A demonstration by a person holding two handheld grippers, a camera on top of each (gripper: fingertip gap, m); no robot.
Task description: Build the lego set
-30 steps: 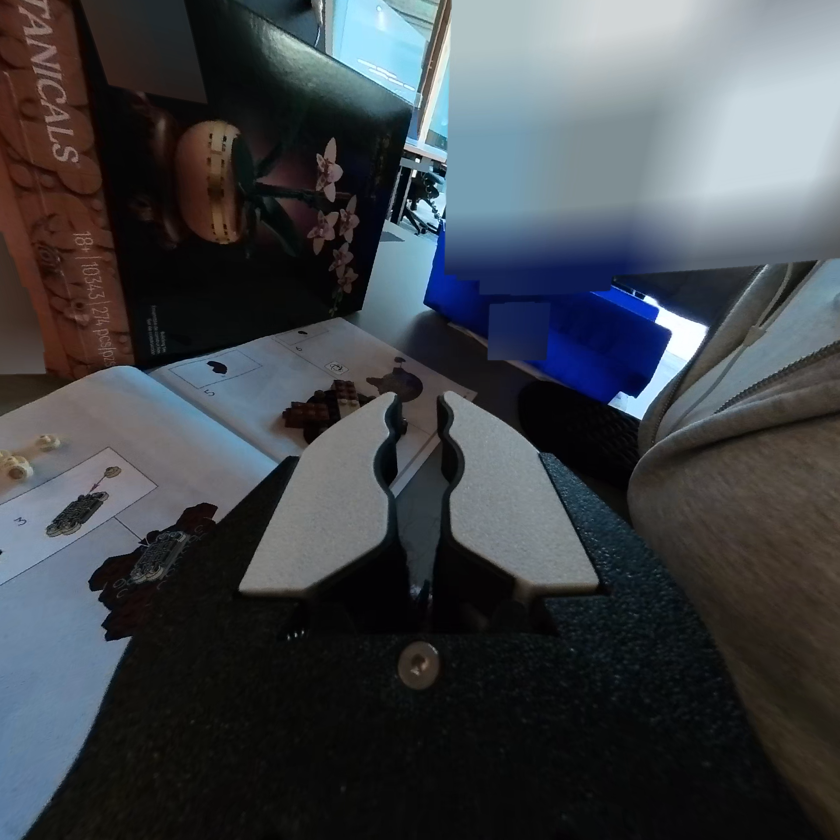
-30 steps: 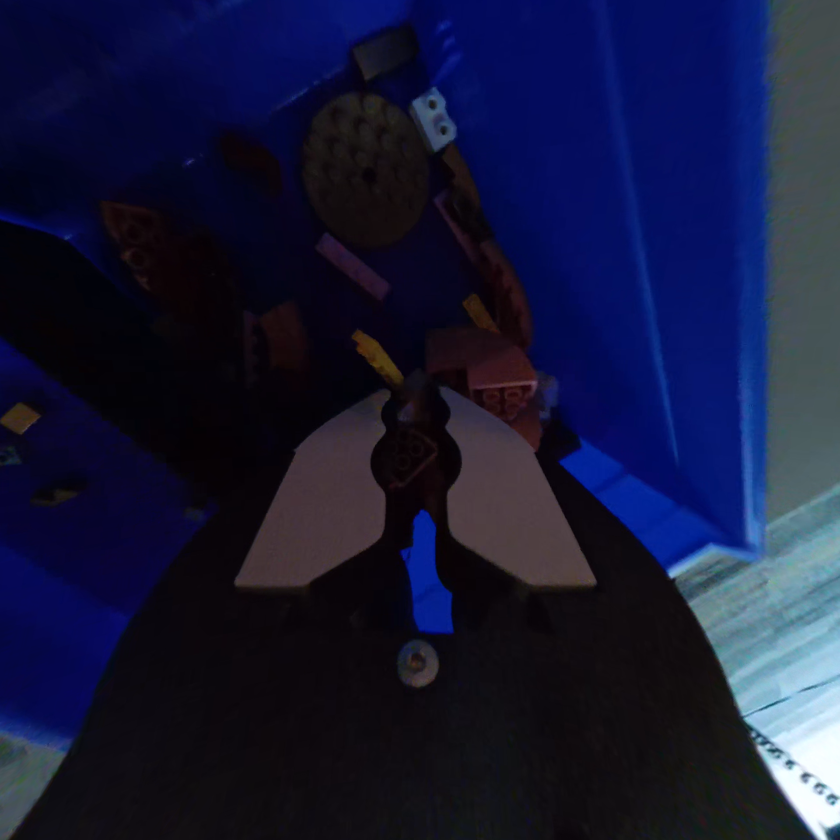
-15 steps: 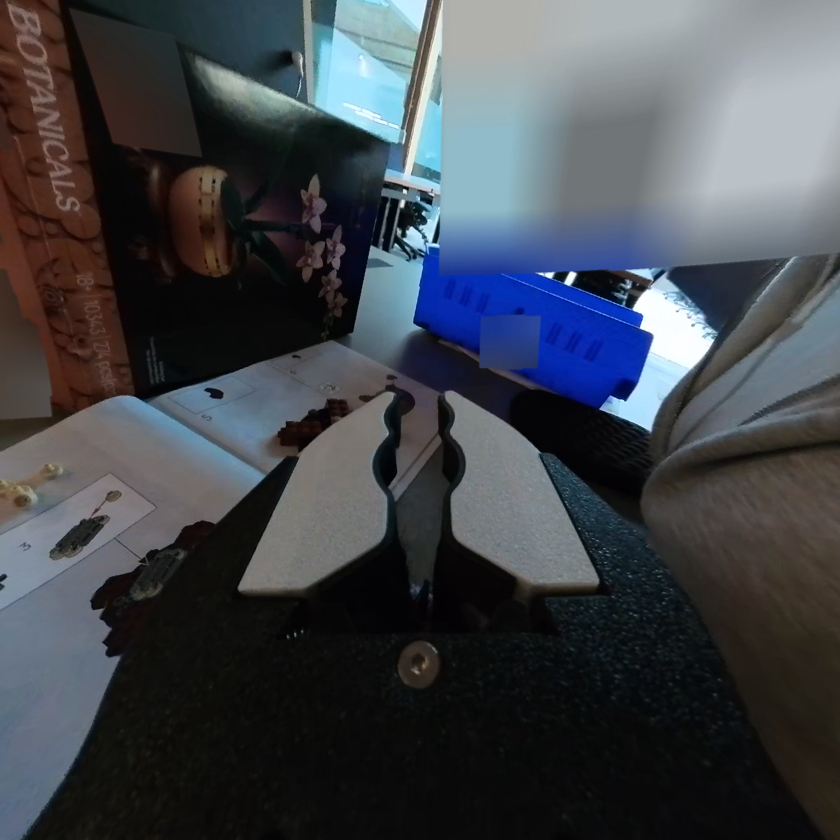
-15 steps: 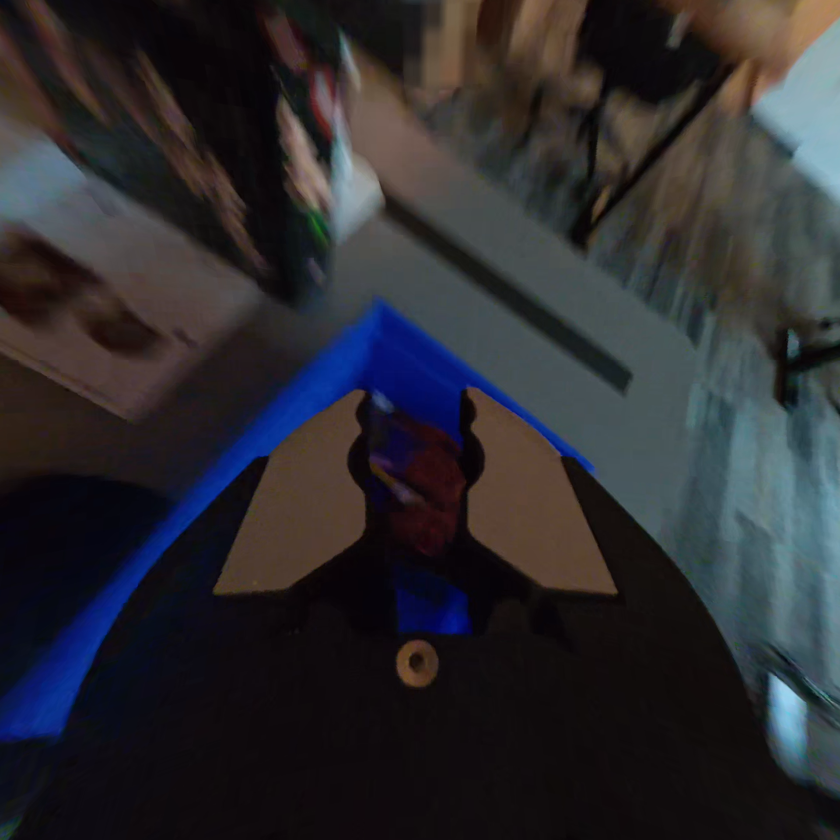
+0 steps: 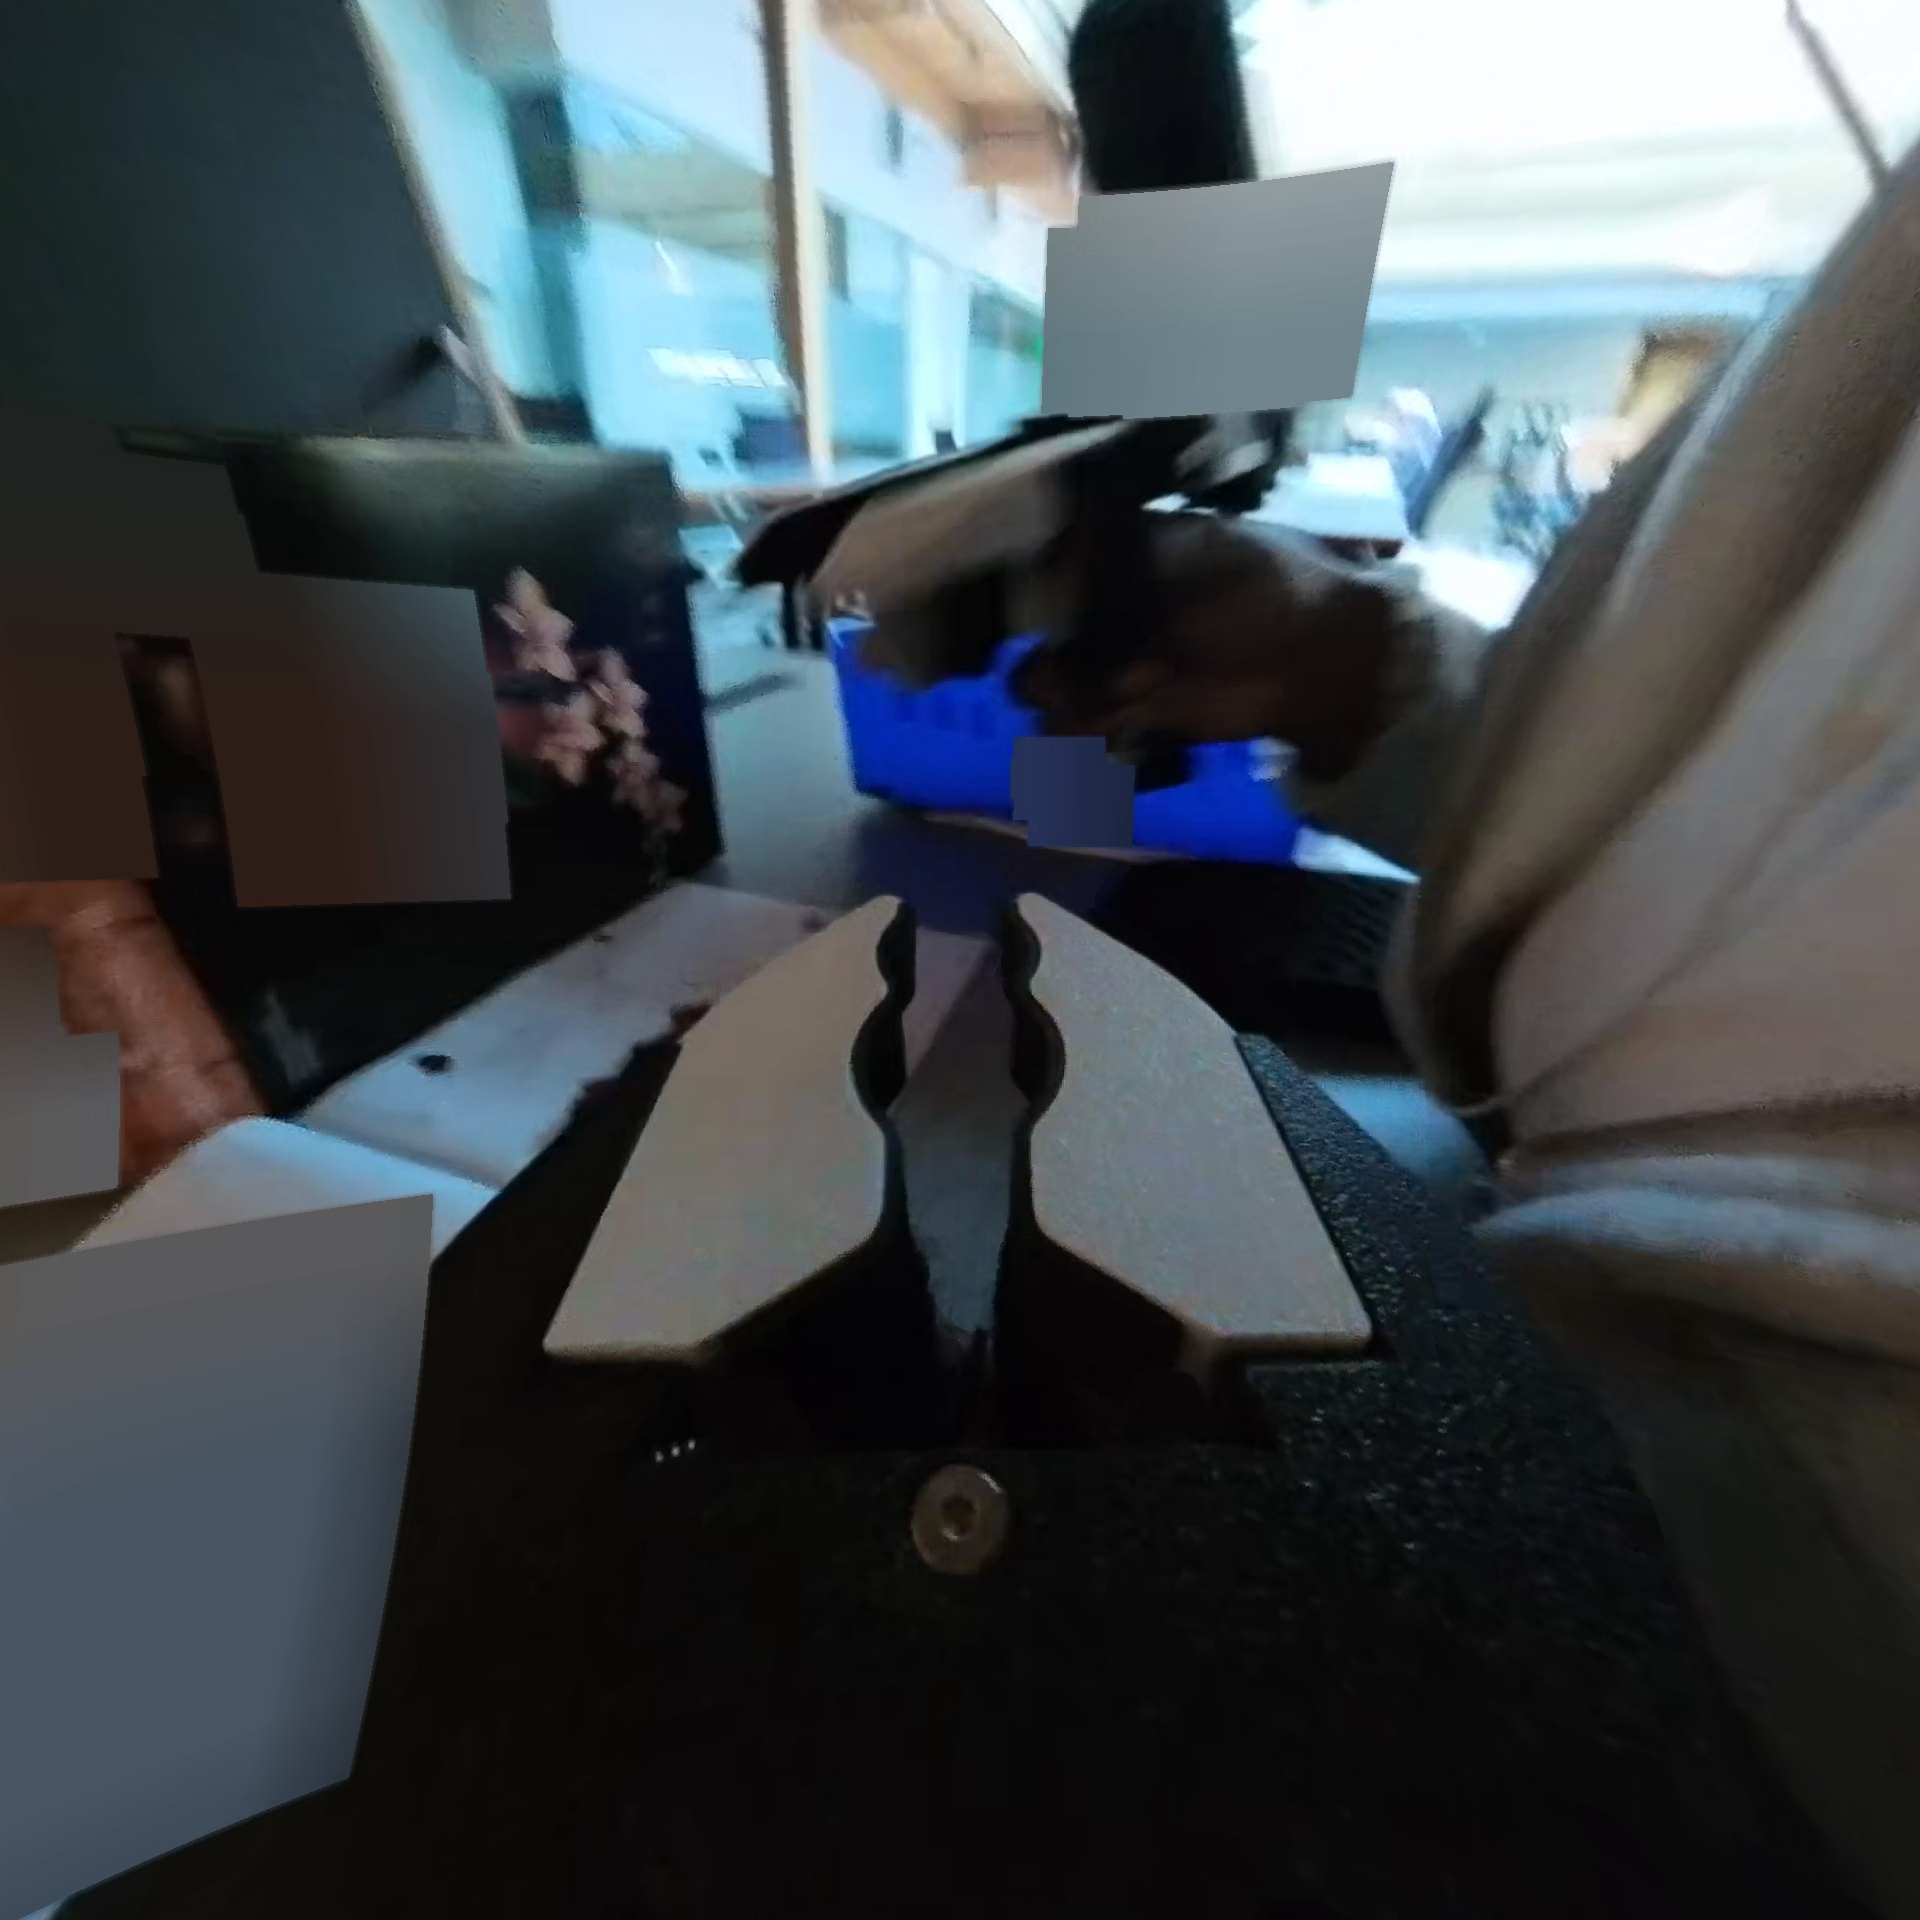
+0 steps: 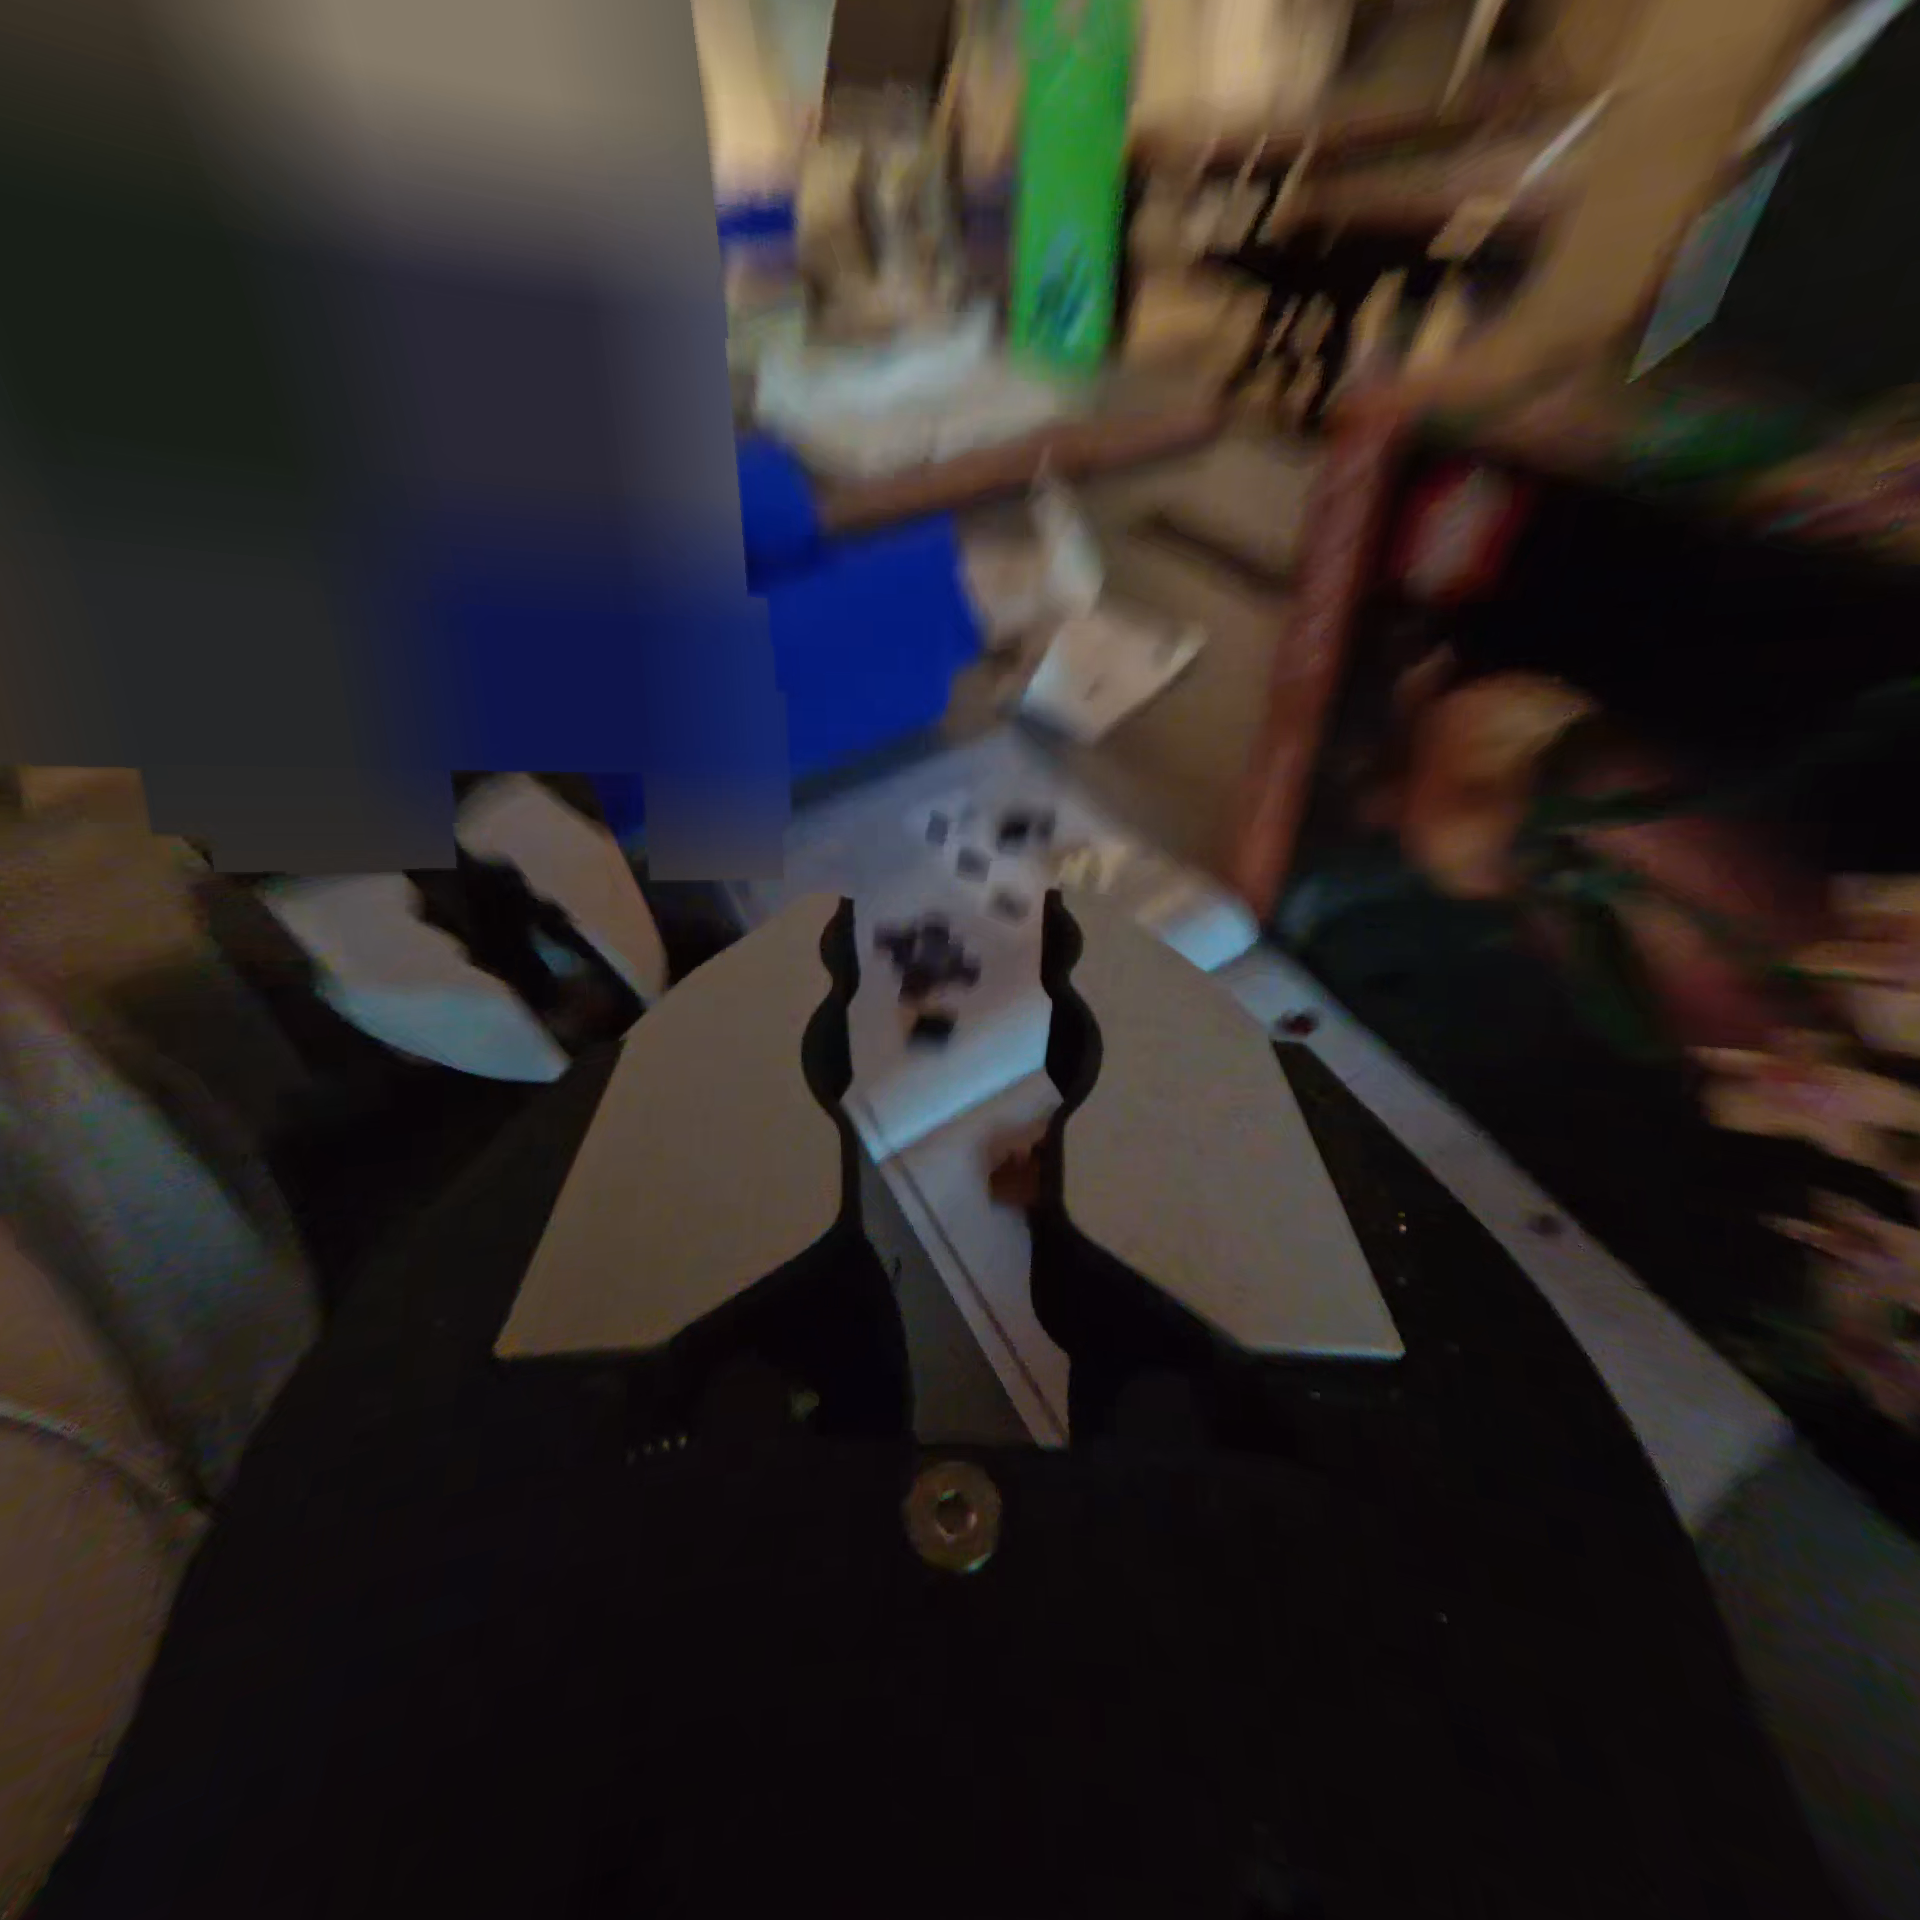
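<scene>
i see my left gripper (image 5: pixel 958 920) low over the white booklet (image 5: pixel 540 1029), its fingers a little apart with nothing between them. my right gripper (image 6: pixel 948 920) has its fingers spread wider and also carries nothing. it points at a dark clump of small bricks (image 6: pixel 928 961) that lies on the white page (image 6: pixel 940 1091). how much of the build is finished, i cannot tell through the blur. the blue bin (image 5: pixel 935 727) stands behind on the table, and its contents are hidden. a dark flower box (image 5: pixel 603 717) stands at the left.

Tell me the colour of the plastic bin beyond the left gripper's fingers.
Bright blue bin, clearest in the left wrist view.
</scene>
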